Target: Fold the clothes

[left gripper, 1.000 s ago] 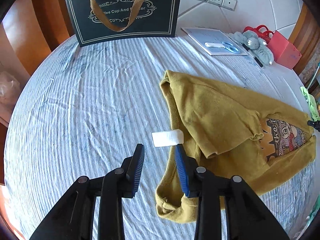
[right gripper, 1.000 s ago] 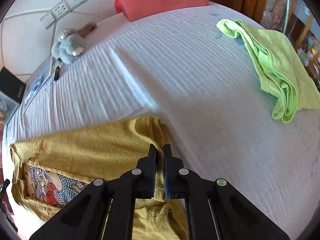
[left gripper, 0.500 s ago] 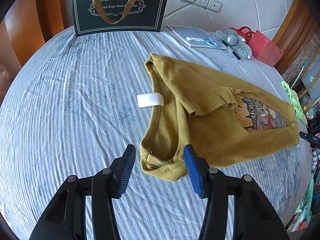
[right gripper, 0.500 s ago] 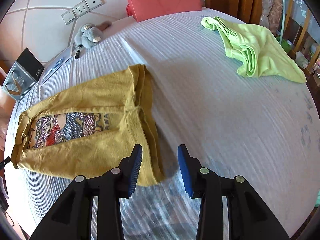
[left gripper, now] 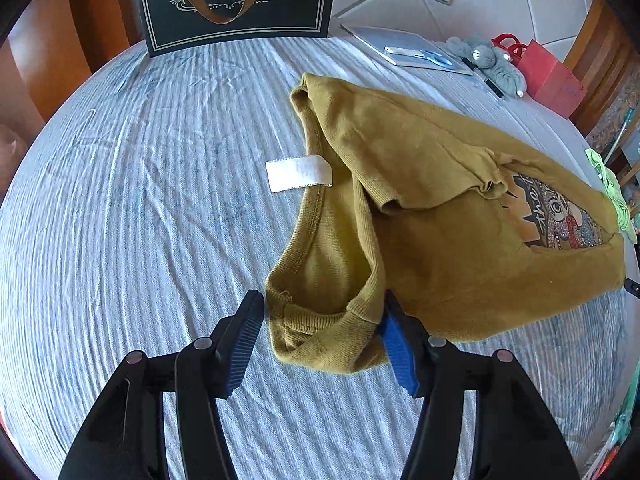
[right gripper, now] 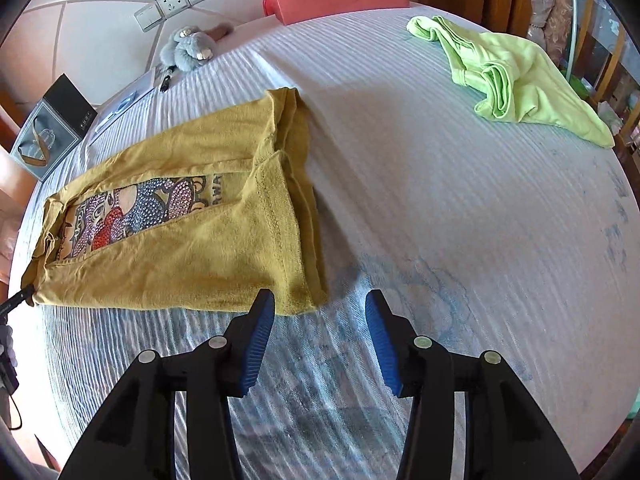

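Mustard-yellow knit T-shirt [left gripper: 440, 216], both sides folded inward, lies lengthwise on a striped pale bedsheet [left gripper: 140, 200]. Left gripper [left gripper: 320, 340] straddles the collar at six o'clock, jaws opening. Right gripper [right gripper: 320, 336], jaws opening and empty, hovers beside the hem. Next likely: fold end to end.

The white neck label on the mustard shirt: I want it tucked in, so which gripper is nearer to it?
Left. The left gripper straddles the collar just below the white label; the right gripper is at the opposite hem.
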Demonstrator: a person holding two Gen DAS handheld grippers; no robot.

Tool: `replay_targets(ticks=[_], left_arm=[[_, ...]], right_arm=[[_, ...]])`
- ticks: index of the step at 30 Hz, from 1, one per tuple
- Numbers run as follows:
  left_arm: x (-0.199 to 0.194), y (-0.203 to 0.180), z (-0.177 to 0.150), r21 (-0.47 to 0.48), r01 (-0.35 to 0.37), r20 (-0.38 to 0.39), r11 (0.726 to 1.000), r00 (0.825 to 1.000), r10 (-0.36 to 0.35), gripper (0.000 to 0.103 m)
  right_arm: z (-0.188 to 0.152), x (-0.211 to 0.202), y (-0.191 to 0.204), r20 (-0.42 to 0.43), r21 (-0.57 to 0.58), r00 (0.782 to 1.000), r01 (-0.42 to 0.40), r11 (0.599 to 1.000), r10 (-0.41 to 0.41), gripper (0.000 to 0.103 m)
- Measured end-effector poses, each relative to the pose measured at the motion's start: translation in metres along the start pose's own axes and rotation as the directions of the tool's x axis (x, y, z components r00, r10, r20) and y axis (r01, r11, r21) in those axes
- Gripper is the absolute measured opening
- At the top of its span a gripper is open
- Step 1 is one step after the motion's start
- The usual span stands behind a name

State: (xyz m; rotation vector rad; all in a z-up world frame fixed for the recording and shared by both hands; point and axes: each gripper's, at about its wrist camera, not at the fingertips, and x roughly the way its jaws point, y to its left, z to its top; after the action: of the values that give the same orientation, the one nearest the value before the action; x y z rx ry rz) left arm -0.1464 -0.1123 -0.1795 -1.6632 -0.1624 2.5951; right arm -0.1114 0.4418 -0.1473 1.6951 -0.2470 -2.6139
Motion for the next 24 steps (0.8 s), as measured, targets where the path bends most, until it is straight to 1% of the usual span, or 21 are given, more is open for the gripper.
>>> replay_targets(ticks=[2,6,8,10,12,13,14,15,16,17,18,19,21,22,24], left_arm=[[0.001,0.001,0.001,-0.004,-0.001,-0.003,1.000,1.000,0.001,0.059],[0.001,0.002,0.001,-0.006,-0.005,0.007,1.000,1.000,0.005,0.060],[0.000,0.001,0.000,-0.023,-0.022,0.015,0.999,1.000,0.022,0.065],[0.001,-0.001,0.000,-0.041,-0.035,0.029,0.999,0.999,0.036,0.066],[0.002,-0.003,0.001,-0.050,-0.047,0.043,0.998,0.998,0.049,0.065],[0.003,-0.006,0.002,-0.039,-0.054,0.048,0.998,0.997,0.056,0.064],[0.004,-0.010,0.002,-0.025,-0.058,0.053,0.998,0.997,0.059,0.058],[0.004,-0.012,0.003,-0.020,-0.047,0.055,0.999,0.997,0.048,0.047],[0.003,-0.015,0.003,-0.020,-0.028,0.054,0.999,0.998,0.029,0.039],[0.003,-0.018,0.002,-0.021,-0.009,0.055,1.000,0.998,0.010,0.020],[0.002,-0.021,0.002,-0.019,-0.012,0.059,1.000,0.998,0.013,0.016],[0.001,-0.026,0.002,-0.014,-0.032,0.066,0.999,0.997,0.033,0.016],[-0.003,-0.026,0.001,-0.037,-0.039,0.072,0.999,0.997,0.041,0.013],[-0.005,-0.022,0.000,-0.060,-0.029,0.071,0.998,0.997,0.033,0.013],[-0.012,-0.010,-0.004,-0.103,0.001,0.061,0.995,0.998,0.005,0.013]], right_arm=[[0.002,0.005,0.004,-0.003,-0.014,1.000,0.010,1.000,-0.010,0.047],[0.007,0.012,0.015,0.004,-0.042,1.000,0.002,0.999,-0.002,0.047],[0.010,0.014,0.024,0.009,-0.076,1.000,0.001,0.997,0.000,0.047],[0.012,0.018,0.030,0.004,-0.096,1.000,-0.002,0.995,0.003,0.048],[0.015,0.020,0.033,0.014,-0.104,1.000,0.022,0.994,-0.020,0.048],[0.018,0.021,0.031,0.012,-0.082,1.000,0.023,0.996,-0.022,0.048],[0.020,0.022,0.029,0.009,-0.060,1.000,0.024,0.998,-0.024,0.048],[0.022,0.022,0.028,0.005,-0.044,1.000,0.029,0.999,-0.029,0.047],[0.024,0.024,0.031,-0.009,-0.059,0.998,0.057,0.997,-0.057,0.043],[0.025,0.025,0.034,-0.022,-0.073,0.997,0.078,0.994,-0.079,0.041],[0.025,0.025,0.038,-0.031,-0.083,0.997,0.068,0.994,-0.070,0.028],[0.025,0.025,0.042,-0.038,-0.093,0.997,0.062,0.994,-0.066,0.014],[0.025,0.024,0.049,-0.037,-0.119,0.994,0.097,0.988,-0.102,0.010],[0.023,0.022,0.050,-0.032,-0.123,0.994,0.103,0.987,-0.108,0.010],[0.020,0.015,0.041,-0.028,-0.081,0.997,0.074,0.994,-0.076,0.009]])
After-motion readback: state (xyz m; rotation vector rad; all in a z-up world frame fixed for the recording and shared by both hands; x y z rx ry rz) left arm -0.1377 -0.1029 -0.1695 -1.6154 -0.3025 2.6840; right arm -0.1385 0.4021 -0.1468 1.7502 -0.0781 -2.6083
